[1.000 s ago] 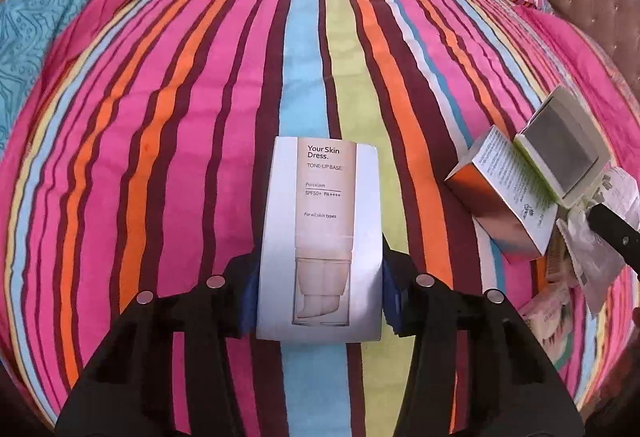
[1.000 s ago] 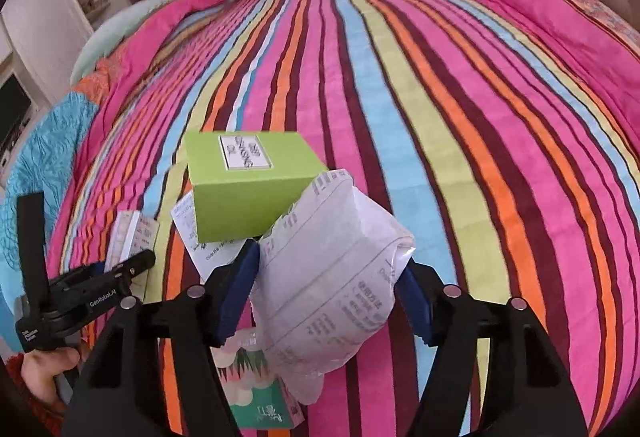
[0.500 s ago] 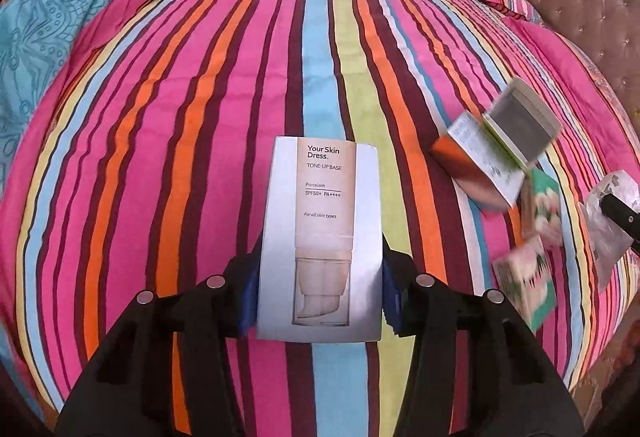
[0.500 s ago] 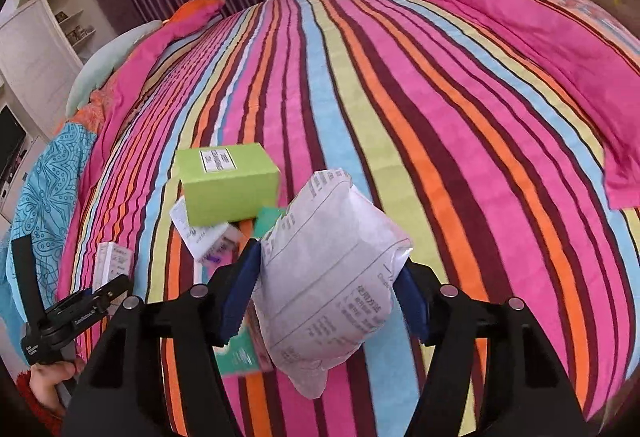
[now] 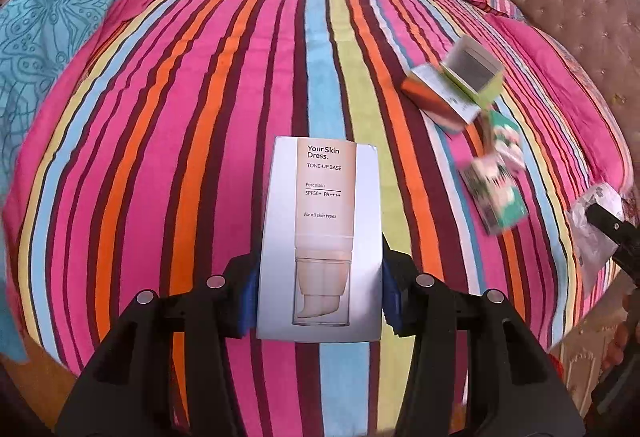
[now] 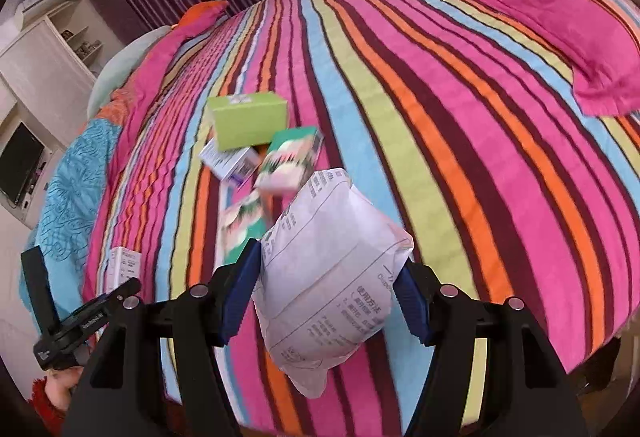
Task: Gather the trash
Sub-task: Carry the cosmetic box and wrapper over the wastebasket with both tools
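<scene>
While the left gripper (image 5: 318, 301) holds it above the striped bedspread (image 5: 180, 141), the silver cosmetic box (image 5: 320, 241) stands upright between the two blue pads, which press on its lower sides; its printed face reads "Your Skin Dress. TONE-UP BASE". In this left wrist view, at about 2 o'clock from the box, a green box (image 5: 474, 71) lies on a white and orange carton (image 5: 438, 101), and two teal patterned packets (image 5: 500, 181), blurred, lie just below them on the bedspread. At 3 o'clock, near the edge, a part of the crumpled white paper (image 5: 592, 233) shows beside a black finger of the other gripper. In the right wrist view, the right gripper (image 6: 330, 297) is closed on the crumpled white paper (image 6: 332, 273), which bulges between the blue pads and hangs a little under them. At 11 o'clock from the paper lie the green box (image 6: 250, 119), the white carton (image 6: 228, 159) partly under it, and the teal packets (image 6: 290, 161). At 9 o'clock the left gripper (image 6: 116, 287) shows, with the silver box (image 6: 126, 265) seen from its side.
</scene>
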`<state>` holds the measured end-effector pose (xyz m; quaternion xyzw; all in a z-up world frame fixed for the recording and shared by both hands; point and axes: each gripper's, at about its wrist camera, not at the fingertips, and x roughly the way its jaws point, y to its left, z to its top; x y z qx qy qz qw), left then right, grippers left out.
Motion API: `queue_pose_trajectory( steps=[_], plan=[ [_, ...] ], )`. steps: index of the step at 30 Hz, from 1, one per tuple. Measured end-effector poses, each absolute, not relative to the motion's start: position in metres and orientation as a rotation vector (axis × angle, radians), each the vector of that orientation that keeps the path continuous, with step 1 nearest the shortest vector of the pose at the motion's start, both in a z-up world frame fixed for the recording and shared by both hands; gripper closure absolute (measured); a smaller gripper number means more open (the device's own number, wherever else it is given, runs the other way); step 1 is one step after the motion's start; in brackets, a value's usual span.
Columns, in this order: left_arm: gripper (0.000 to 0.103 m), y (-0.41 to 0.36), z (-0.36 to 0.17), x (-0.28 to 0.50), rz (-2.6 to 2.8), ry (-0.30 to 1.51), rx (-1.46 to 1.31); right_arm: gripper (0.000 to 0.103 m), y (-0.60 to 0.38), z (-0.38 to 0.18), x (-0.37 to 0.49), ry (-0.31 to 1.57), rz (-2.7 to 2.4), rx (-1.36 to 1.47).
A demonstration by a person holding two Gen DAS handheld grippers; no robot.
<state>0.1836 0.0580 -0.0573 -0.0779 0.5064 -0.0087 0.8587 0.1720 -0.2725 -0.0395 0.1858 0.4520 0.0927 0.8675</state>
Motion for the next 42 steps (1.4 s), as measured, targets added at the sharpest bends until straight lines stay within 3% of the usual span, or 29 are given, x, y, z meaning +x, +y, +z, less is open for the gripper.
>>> queue_pose_trajectory(
  steps=[25, 42],
  plan=[
    [0.055, 0.033, -0.069, 0.032, -0.112, 1.094, -0.089, 0.042, -0.234, -0.051, 0.053, 1.004, 0.370, 0.377],
    [0.055, 0.005, -0.142, -0.042, -0.209, 1.297, -0.046, 0.042, -0.214, -0.135, -0.004, 1.286, 0.377, 0.365]
  ],
)
